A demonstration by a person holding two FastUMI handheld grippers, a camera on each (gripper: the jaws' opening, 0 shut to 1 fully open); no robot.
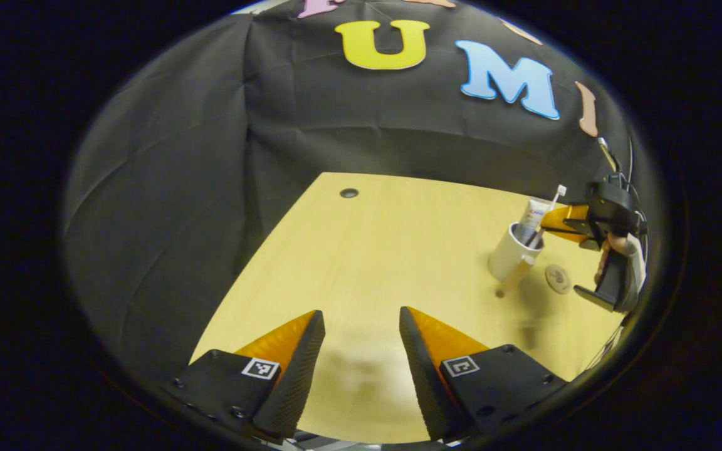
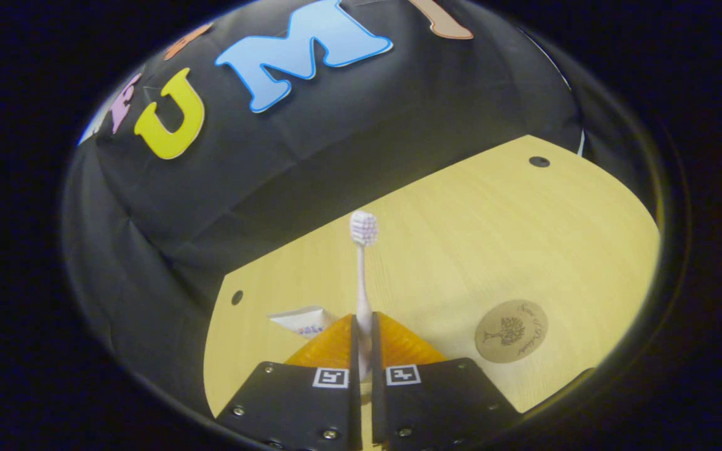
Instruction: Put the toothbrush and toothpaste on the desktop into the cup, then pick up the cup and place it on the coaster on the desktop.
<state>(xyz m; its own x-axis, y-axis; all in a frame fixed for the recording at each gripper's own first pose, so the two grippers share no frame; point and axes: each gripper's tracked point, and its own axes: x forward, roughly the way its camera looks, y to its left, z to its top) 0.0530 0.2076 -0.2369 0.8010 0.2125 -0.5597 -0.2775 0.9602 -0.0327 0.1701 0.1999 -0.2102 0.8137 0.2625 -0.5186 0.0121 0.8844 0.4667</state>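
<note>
The right gripper (image 2: 361, 341) has its fingers closed on the toothbrush (image 2: 361, 275), clamped low on the handle with the bristle head standing up and away from the camera. In the left gripper view the brush leans into the cup (image 1: 514, 252) beside the toothpaste (image 1: 531, 219), which already stands inside; whether the brush's lower end has reached the cup's bottom is hard to tell from this far off. The cup stands on the worktop (image 1: 367, 250), just beside the coaster (image 1: 557, 278) and not yet on it. The left gripper (image 1: 361, 351) hangs over bare worktop, well apart from the cup, its fingers wide open and holding nothing.

The toothbrush looks light, stiff and thin, so it may pivot in the grip; letting go only once it leans against the rim should keep it from tipping out. The cup looks like smooth, rigid ceramic, likely heavier than its contents and slippery. A pinch across the wall near the rim, or on the handle-like part on its near side, seems the surest hold, with the cup kept upright so the tall brush and tube do not spill.
</note>
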